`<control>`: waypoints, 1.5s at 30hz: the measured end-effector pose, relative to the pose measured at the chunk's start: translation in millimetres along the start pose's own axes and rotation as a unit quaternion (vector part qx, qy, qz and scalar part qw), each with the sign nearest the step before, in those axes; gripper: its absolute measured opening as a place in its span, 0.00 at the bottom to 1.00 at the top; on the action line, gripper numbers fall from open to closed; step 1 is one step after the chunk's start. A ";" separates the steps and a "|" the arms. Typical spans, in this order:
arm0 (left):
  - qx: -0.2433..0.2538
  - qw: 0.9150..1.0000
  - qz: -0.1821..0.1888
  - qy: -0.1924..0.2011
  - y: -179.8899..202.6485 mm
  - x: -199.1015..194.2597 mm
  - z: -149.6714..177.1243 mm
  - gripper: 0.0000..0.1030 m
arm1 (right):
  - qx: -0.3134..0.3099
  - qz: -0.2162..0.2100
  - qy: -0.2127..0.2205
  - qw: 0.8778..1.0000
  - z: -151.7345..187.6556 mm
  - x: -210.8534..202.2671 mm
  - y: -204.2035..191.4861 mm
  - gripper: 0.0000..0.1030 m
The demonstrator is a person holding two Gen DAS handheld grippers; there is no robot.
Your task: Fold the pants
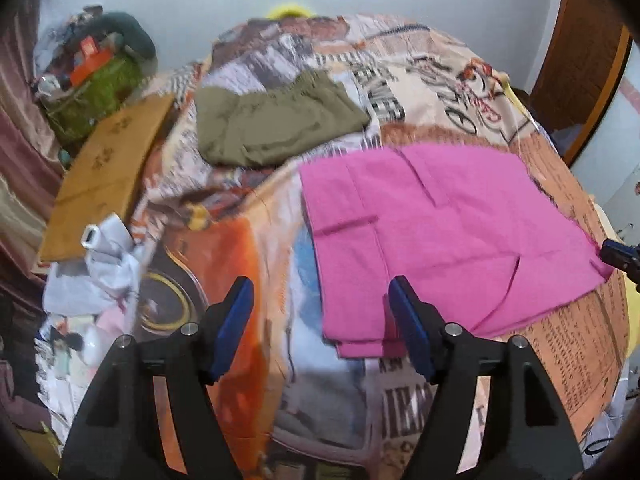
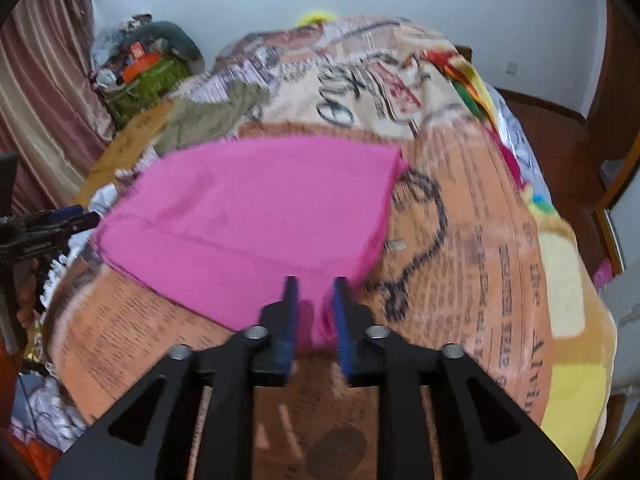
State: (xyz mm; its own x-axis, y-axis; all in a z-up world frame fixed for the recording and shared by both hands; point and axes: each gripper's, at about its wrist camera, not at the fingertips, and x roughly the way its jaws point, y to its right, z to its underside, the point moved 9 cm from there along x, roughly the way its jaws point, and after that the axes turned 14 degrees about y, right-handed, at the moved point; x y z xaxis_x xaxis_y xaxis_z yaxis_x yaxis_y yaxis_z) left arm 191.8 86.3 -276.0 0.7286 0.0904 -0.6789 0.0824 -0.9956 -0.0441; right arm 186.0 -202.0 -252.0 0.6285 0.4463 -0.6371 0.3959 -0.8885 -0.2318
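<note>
Pink pants [image 1: 440, 232] lie folded into a flat block on the printed bedspread [image 1: 256, 264]; they also show in the right wrist view [image 2: 248, 216]. My left gripper [image 1: 322, 300] is open and empty, with its right finger at the near left corner of the pants. My right gripper [image 2: 314, 284] is narrowly open over the near right corner of the pants, and pink cloth shows between its fingers without being clamped. The right gripper's tip [image 1: 618, 256] shows at the right edge in the left wrist view. The left gripper [image 2: 60, 220] shows at the left in the right wrist view.
Folded olive-green pants [image 1: 276, 124] lie further back on the bed. A cardboard sheet [image 1: 108, 176] and a white crumpled cloth [image 1: 100, 272] are at the left. A cluttered pile [image 1: 92, 72] stands by the curtain. A wooden door [image 1: 584, 48] is at the right.
</note>
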 end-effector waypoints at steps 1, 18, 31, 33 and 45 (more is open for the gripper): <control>0.000 1.000 0.001 0.005 0.4 -2.5 -5.0 0.68 | -0.001 -0.007 0.006 1.000 -5.6 -0.1 -4.8 0.29; 0.063 0.995 0.076 -0.017 84.0 16.3 -9.4 0.74 | -0.071 -0.103 -0.037 0.992 -6.4 50.3 -90.4 0.37; 0.065 0.995 0.061 -0.042 68.0 32.8 12.4 0.83 | -0.026 -0.100 -0.060 0.993 17.1 50.0 -68.9 0.40; 0.065 0.996 0.055 -0.041 59.9 29.8 13.9 0.83 | -0.014 -0.096 -0.057 0.994 18.4 46.4 -62.6 0.40; 0.047 0.998 0.017 -0.047 16.6 23.7 23.4 0.83 | 0.013 -0.041 -0.044 0.998 28.0 27.4 -25.8 0.40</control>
State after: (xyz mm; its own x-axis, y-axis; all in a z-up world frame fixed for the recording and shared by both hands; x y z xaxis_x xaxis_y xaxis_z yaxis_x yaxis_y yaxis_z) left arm 194.5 71.4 -310.0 0.6633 0.0584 -0.7461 -0.0082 -0.9963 -0.0854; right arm 174.3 -169.8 -284.1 0.5329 0.5067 -0.6778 0.4248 -0.8529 -0.3036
